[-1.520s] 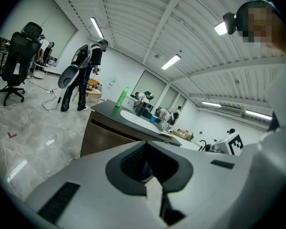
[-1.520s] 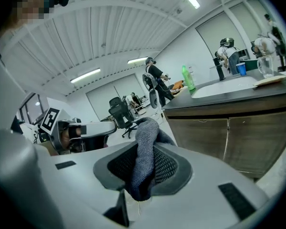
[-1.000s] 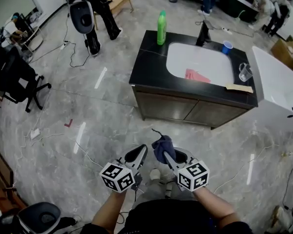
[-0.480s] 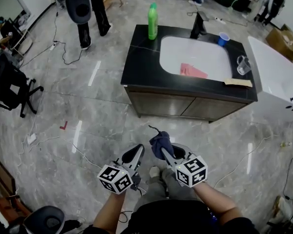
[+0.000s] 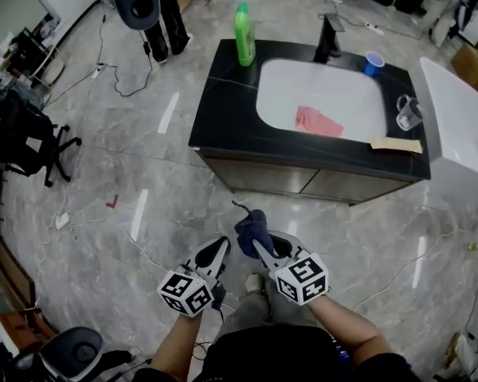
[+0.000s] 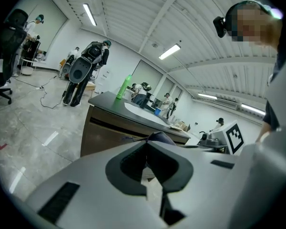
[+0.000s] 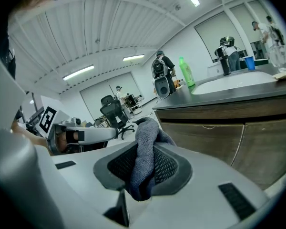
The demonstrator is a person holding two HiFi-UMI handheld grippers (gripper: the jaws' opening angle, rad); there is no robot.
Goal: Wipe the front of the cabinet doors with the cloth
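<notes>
A brown two-door cabinet [image 5: 307, 181] stands under a black counter with a white sink, ahead of me across the floor. Its doors [image 7: 238, 142] fill the right of the right gripper view. My right gripper [image 5: 253, 243] is shut on a dark blue cloth [image 5: 250, 226], which bunches out past the jaw tips [image 7: 145, 144]. My left gripper [image 5: 220, 250] hangs beside it, shut with nothing between its jaws. Both grippers are well short of the cabinet front [image 6: 109, 132].
On the counter stand a green bottle [image 5: 244, 35], a black tap [image 5: 329, 38], a blue cup [image 5: 373, 63] and a glass jug [image 5: 409, 111]. A pink rag [image 5: 318, 122] lies in the sink. Cables [image 5: 135, 241] trail over the floor. A black office chair [image 5: 24, 142] stands at left.
The cabinet has come closer and lower in the head view as I step toward it. Both grippers stay side by side, the cloth still held in the right one.
</notes>
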